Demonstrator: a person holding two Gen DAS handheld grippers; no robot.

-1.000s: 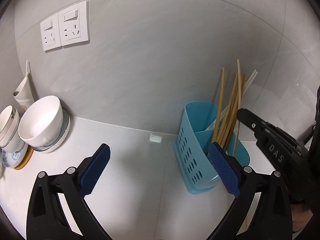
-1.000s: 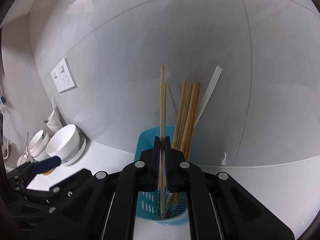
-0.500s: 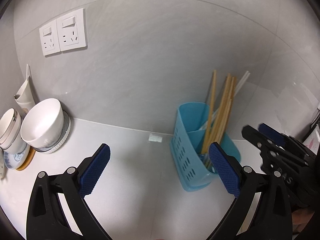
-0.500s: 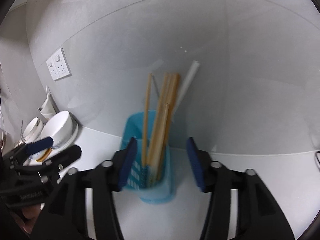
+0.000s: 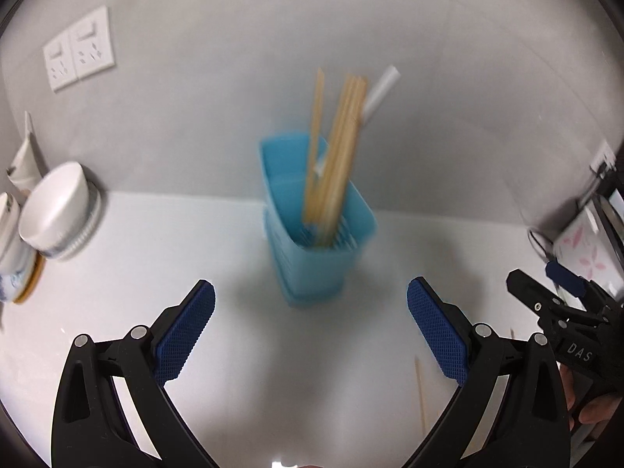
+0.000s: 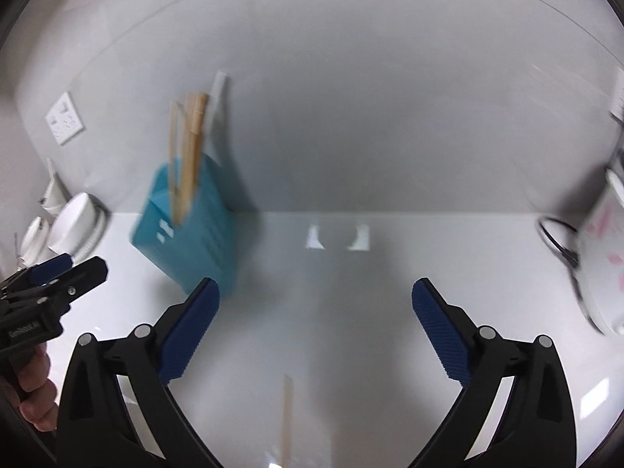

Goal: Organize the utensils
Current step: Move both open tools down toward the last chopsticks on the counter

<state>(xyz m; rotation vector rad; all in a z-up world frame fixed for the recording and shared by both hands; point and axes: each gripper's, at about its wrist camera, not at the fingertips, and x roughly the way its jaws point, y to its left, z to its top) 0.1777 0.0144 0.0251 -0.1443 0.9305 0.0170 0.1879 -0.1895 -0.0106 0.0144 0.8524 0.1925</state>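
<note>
A blue slotted utensil holder point(image 5: 316, 230) stands on the white counter by the wall, with several wooden chopsticks point(image 5: 335, 156) and a white utensil handle point(image 5: 380, 91) upright in it. It also shows at the left of the right wrist view point(image 6: 195, 226). My left gripper point(image 5: 310, 331) is open and empty, in front of the holder. My right gripper point(image 6: 314, 329) is open and empty, to the right of the holder. A loose wooden chopstick point(image 6: 285, 417) lies on the counter below the right gripper, and it also shows in the left wrist view point(image 5: 420, 394).
Stacked white bowls point(image 5: 54, 206) and plates sit at the left by the wall. A white container with pink flowers point(image 5: 585, 249) stands at the right. A double wall socket point(image 5: 80, 54) is on the grey wall.
My right gripper opened, let go of the chopsticks into the holder and pulled back to the right. My left gripper swung so the holder sits centred ahead. Both views are blurred by motion.
</note>
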